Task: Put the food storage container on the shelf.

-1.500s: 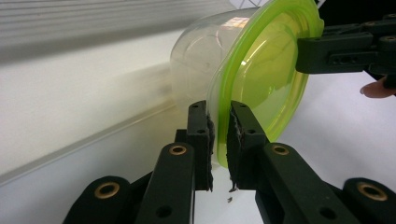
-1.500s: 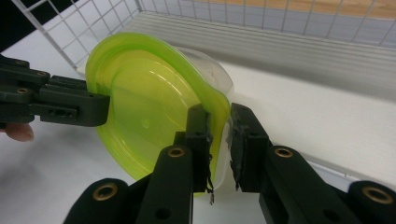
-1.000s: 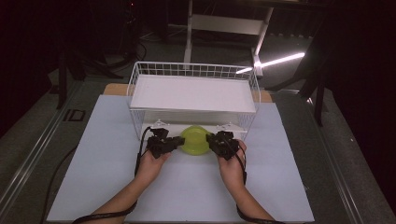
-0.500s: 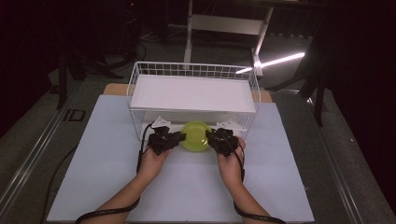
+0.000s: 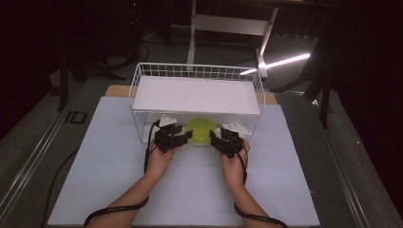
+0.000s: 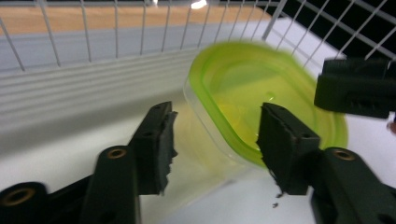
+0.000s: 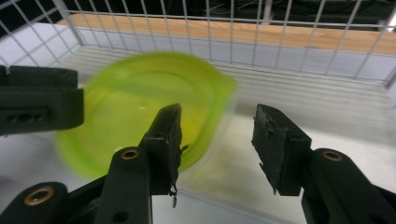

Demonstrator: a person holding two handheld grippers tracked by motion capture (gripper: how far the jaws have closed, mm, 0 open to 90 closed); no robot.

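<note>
Left gripper (image 5: 177, 138) low on the white mat (image 5: 95, 161), at the open front of the white wire basket (image 5: 142, 80), just left of the green-lidded container (image 5: 199, 131). Jaws just been opening, now spread; in the left gripper view (image 6: 212, 140) the near edge of the container (image 6: 261, 98) sitting between the two pads, blurred, neither pad pressing on it. Container resting under the basket's white shelf (image 5: 197, 95), on the basket floor at its front edge, lid up, clear body beneath the green lid. Right gripper (image 5: 219, 141) just right of the container, mirrored against the left one, hand (image 5: 233, 164) behind it on the mat. Jaws likewise just been opening, now apart; in the right gripper view (image 7: 217, 135) the left pad over the lid's rim (image 7: 140, 107), the right pad clear of it over bare basket floor, no pinch on the container. Other gripper's black jaw at the far edge in each gripper view, beside the lid.
</note>
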